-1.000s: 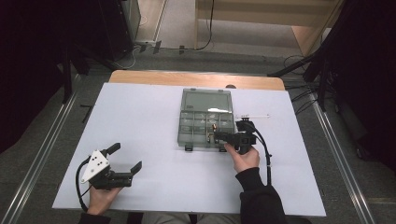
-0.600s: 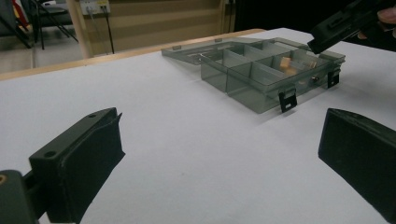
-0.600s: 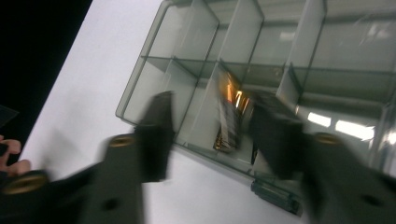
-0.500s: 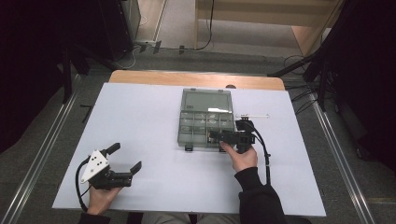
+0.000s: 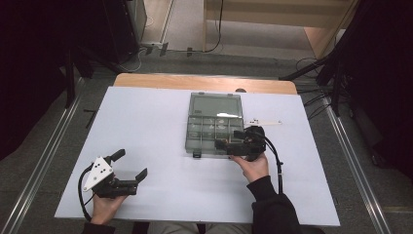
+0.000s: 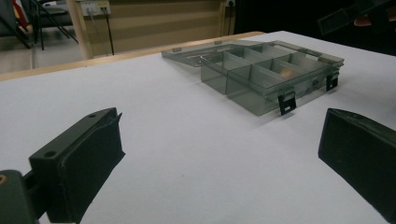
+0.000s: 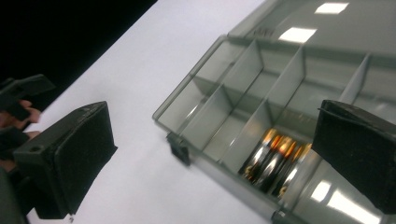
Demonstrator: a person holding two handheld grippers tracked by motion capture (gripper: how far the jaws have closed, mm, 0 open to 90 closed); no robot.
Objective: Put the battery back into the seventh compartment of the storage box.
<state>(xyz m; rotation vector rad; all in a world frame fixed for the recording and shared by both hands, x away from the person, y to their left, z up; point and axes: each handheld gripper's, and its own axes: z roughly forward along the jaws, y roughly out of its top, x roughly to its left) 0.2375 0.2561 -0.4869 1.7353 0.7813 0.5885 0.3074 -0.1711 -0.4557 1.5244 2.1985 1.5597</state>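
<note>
**A:** What is different from a moment ago?

**B:** Not much on the big white tabletop (image 5: 160, 126); the grey box (image 5: 214, 127) sits in the same spot near the middle, with its lid lying open and flat behind it; my left hand-held gripper (image 5: 127, 165) has not moved, it rests near my front left corner, well apart from the box, with its jaws wide apart and nothing between them.

**A:** And your other one?

**B:** My right hand-held gripper (image 5: 228, 140) has slid a little to the left along the front right corner of the box; its jaws are apart too, and they hold nothing.

**A:** What is in the box there?

**B:** Shiny batteries (image 7: 275, 161), lying side by side in one front compartment; one jaw hangs just over that part of the box; the compartments beside it look empty.

**A:** So what does that small move mean?

**B:** I think I am lining up to pick a battery out; the jaws are open and close, but I have not come down on one yet.
</note>
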